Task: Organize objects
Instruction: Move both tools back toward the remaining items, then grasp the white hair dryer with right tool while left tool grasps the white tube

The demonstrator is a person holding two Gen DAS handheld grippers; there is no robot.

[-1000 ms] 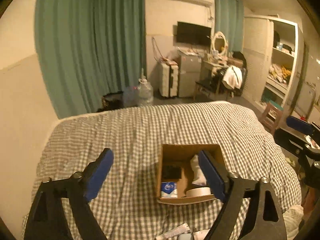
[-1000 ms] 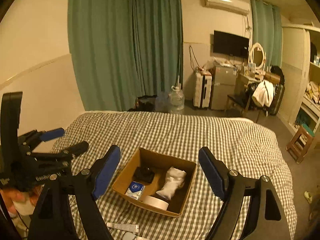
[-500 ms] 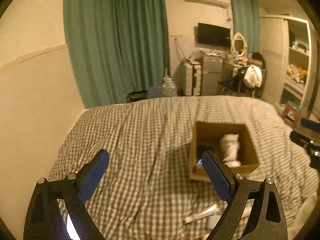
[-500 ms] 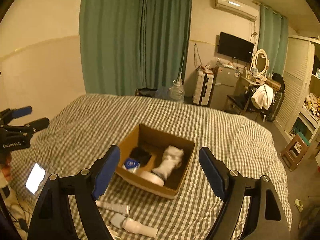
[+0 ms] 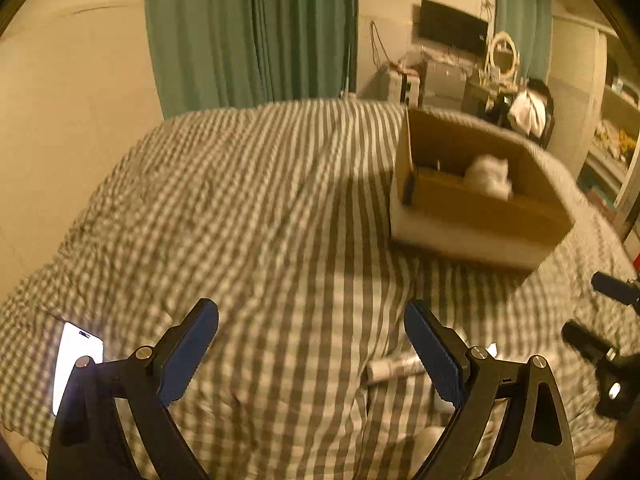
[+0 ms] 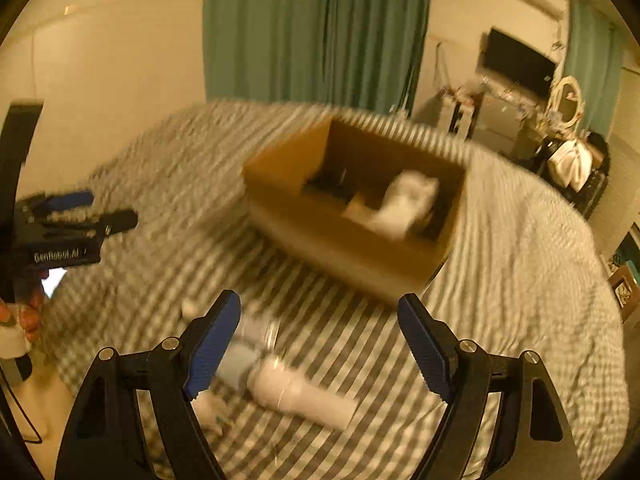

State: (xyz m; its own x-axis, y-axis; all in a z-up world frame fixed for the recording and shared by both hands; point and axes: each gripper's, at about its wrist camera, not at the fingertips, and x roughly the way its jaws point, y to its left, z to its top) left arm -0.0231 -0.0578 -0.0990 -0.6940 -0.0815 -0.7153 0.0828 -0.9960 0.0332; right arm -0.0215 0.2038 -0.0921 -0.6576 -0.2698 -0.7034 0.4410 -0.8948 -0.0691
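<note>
An open cardboard box (image 5: pixel 476 204) sits on the checked bedspread (image 5: pixel 260 220) and holds a white bundle (image 5: pixel 488 174) and dark items; it also shows in the right wrist view (image 6: pixel 352 216). My left gripper (image 5: pixel 311 354) is open and empty, low over the bed, left of the box. A white tube (image 5: pixel 394 368) lies just inside its right finger. My right gripper (image 6: pixel 319 344) is open and empty above a white bottle (image 6: pixel 304 396) and other blurred small items lying in front of the box. The left gripper shows in the right wrist view (image 6: pixel 76 210).
A lit phone (image 5: pixel 76 360) lies on the bed at the lower left. The right gripper's fingers (image 5: pixel 612 288) show at the right edge of the left wrist view. Green curtains (image 5: pixel 248 32), a wall, a TV and shelves stand beyond the bed.
Both grippers have dropped lower and closer to the bed. The box now looms larger and higher in both views, and the loose items sit between the right gripper's fingers. Both views are motion-blurred.
</note>
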